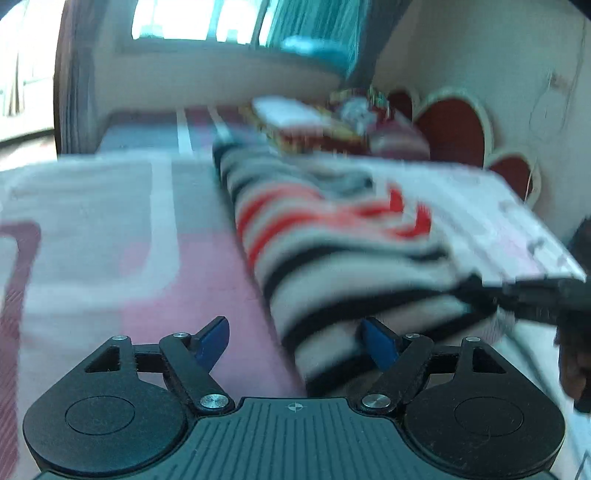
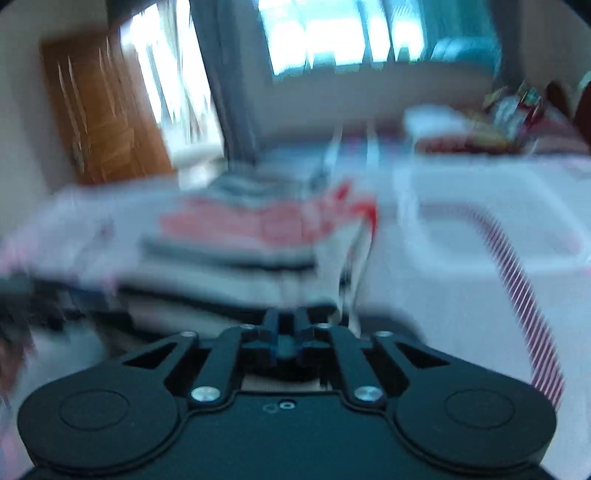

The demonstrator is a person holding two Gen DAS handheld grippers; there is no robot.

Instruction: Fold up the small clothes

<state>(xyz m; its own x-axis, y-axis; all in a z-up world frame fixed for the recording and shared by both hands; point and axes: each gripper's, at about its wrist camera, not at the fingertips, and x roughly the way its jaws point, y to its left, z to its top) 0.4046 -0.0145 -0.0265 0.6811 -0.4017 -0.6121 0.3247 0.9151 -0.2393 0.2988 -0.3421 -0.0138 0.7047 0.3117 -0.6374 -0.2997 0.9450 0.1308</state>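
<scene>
While both pictures are blurred, the left gripper clearly stands wide apart, its blue pads pressing on nothing, and the near end of the striped garment lies between them, close to the right-hand pad. The right gripper is clenched tight, its black fingertips meeting; the garment's edge lies just in front of them, but whether cloth is pinched there I cannot tell. In the left wrist view this same gripper reaches in from the right edge and touches the garment's near right corner. The garment looks soft and knitted, a long folded shape with black, white, grey and red stripes. It lies on a bed covered with a sheet of pink, white and dark red blocks, near the bed's right edge. Some colourful packets lie at the far end of the bed. Behind them are a red heart-shaped headboard, a bright window with a teal curtain, and a wooden door. No writing can be read.
</scene>
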